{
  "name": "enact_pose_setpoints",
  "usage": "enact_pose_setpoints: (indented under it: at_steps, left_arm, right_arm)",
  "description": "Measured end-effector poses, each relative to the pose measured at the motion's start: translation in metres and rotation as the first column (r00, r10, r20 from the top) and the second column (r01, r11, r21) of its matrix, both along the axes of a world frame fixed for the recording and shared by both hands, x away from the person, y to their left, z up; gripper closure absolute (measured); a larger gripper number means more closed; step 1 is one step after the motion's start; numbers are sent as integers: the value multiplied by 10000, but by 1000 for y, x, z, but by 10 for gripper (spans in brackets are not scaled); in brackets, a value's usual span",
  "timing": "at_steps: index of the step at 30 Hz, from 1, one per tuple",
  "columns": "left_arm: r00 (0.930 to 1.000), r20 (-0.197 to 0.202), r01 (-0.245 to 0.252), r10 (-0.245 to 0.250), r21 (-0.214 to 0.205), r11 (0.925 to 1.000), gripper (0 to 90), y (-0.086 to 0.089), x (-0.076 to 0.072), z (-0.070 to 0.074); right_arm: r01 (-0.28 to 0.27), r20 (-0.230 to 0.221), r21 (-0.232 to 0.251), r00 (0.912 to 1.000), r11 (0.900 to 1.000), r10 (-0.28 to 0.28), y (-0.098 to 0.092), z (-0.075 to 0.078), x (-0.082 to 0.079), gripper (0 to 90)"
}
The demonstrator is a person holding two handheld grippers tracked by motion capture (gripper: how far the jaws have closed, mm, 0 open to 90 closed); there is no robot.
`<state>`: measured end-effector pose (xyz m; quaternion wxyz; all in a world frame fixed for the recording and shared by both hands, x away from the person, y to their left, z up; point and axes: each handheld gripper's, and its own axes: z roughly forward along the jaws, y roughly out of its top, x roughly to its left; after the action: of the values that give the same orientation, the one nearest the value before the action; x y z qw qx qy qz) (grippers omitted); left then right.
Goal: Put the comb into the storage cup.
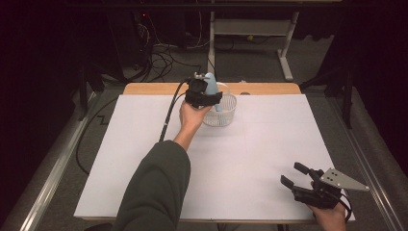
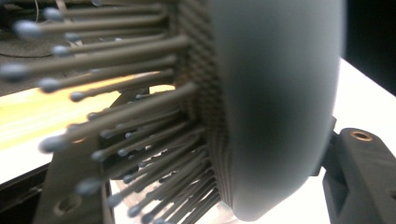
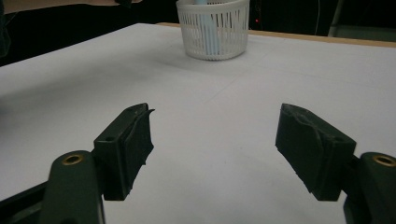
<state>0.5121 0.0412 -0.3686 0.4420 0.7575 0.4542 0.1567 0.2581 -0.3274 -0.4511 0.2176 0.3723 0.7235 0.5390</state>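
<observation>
While the left gripper [image 1: 206,97] holds its fingers half released around the hairbrush [image 1: 210,86], upright in the basket [image 1: 226,115] at upper centre, it may topple out; right gripper [image 1: 299,178] fingers released.

A dim lab or recording room: a wooden tabletop [image 1: 269,88] covered by a white sheet [image 1: 250,144] stands on grey carpet [image 1: 317,57]. At 12 o'clock beyond it, loose black cables [image 1: 163,55] trail across the floor beside the white metal frame of another desk [image 1: 286,43]. Metal rails [image 1: 57,163] flank the tabletop at 9 and 3 o'clock, with darkness all around.
</observation>
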Motion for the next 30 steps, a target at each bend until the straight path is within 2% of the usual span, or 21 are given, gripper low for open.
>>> enact_pose_setpoints:
  at_steps: [5,14,30]
  left_arm:
    - [10000,-53,41,-41,-3,10000,292,2,0,1]
    - [9994,-336,69,-72,-81,9999,172,5,4,-2]
    - [9979,-654,0,-2,-28,10000,125,15,8,-3]
  right_arm:
    - [-1,1,-3,10000,10000,1,0,0,0,273]
    - [-13,-2,-6,10000,10000,13,0,0,0,273]
    - [0,-21,34,10000,10000,0,0,0,0,272]
